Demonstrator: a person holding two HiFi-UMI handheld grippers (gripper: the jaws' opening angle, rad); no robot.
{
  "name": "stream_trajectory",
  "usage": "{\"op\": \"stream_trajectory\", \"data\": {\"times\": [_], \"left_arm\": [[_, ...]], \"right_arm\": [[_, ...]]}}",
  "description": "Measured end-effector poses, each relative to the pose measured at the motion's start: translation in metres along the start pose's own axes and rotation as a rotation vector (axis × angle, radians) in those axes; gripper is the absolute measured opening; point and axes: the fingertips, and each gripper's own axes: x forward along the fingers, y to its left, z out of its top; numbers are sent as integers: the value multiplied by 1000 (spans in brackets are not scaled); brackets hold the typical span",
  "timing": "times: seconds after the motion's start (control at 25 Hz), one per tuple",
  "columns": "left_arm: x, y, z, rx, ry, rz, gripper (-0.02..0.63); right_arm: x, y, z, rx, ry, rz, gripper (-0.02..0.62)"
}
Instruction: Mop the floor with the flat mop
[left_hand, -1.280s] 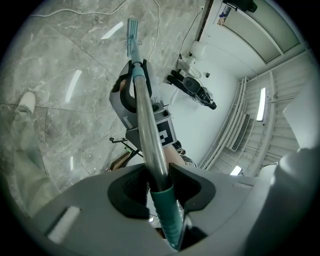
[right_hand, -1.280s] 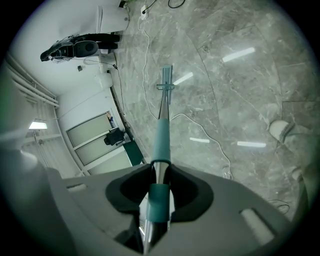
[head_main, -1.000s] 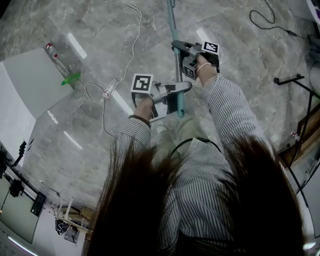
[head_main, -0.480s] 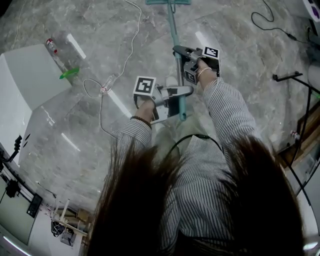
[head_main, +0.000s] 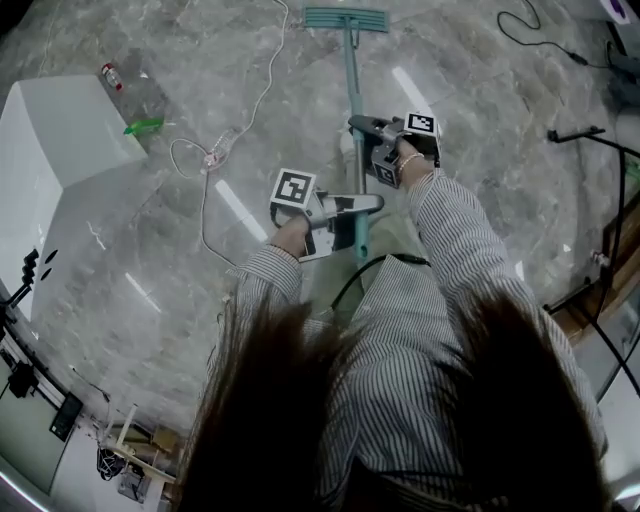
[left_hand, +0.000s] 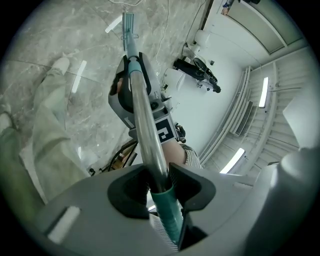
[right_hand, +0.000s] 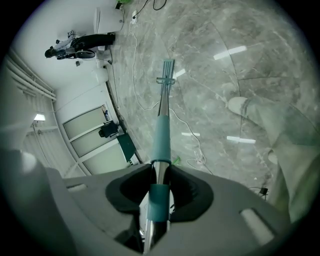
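A flat mop with a teal head (head_main: 345, 19) lies on the grey marble floor, its teal and steel pole (head_main: 353, 95) running back toward me. My right gripper (head_main: 362, 125) is shut on the pole (right_hand: 160, 150) partway up, and the mop head (right_hand: 168, 70) shows far ahead in the right gripper view. My left gripper (head_main: 361, 206) is shut on the pole (left_hand: 150, 145) nearer its top end, just behind the right one. In the left gripper view the right gripper (left_hand: 131, 80) shows further down the pole, with the mop head (left_hand: 128, 22) beyond.
A white cable (head_main: 262, 90) snakes over the floor left of the pole. A white box (head_main: 55, 125) stands at the left with a bottle (head_main: 112, 77) and a green item (head_main: 143, 126) by it. A black cable (head_main: 535, 45) and black stands (head_main: 585, 135) are at the right. My shoe (right_hand: 240, 105) is near the pole.
The mop head has slid into sight at the top of the head view, and the floor things at the left have shifted up. Both grippers keep their hold on the pole.
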Motion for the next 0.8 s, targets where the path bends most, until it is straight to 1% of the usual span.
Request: {"op": "stream_trajectory", "data": {"times": [0.24,0.44,0.56,0.68,0.8], "left_arm": [[-22,50,-82,9,27,4,117],[-39,83,-150,13,40,-5,120],[-47,97,-187,-4,49,-22,118],[-47,108,-223,-23,79,-17,117],[-48,111,-249,-44,98,-18,117]], "right_arm": [[-25,-71,-62,3,-2,9,109],[-48,-120,-119,12,-16,16,109],[-61,-146,-150,20,-5,9,109],[-79,-168,-177,26,13,-9,109],[-93,-181,-196,41,12,-11,110]]}}
